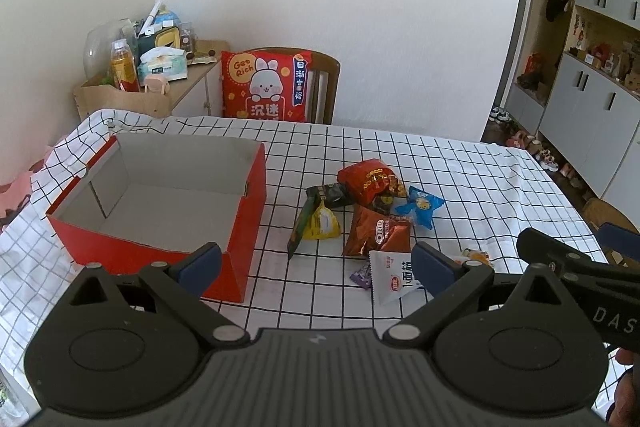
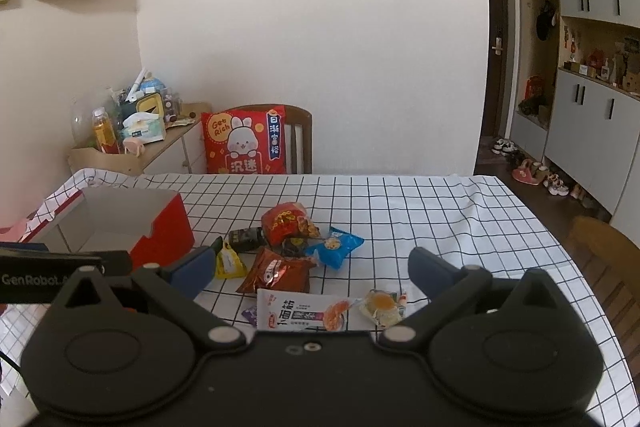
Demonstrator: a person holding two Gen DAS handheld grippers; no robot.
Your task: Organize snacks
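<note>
Red box point(image 1: 168, 211) empty, snack pile point(image 1: 368, 203) just right of it, my left gripper point(image 1: 316, 263) and right gripper point(image 2: 308, 267) both spread wide, holding nothing

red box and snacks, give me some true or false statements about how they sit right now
1. The red box holds no snacks. True.
2. The left claw grips a packet. False: it is open and holds nothing.
3. The blue packet lies inside the box. False: it lies on the checked tablecloth.
4. The right claw is open. True.
5. The white packet lies nearest the claws. True.
</note>
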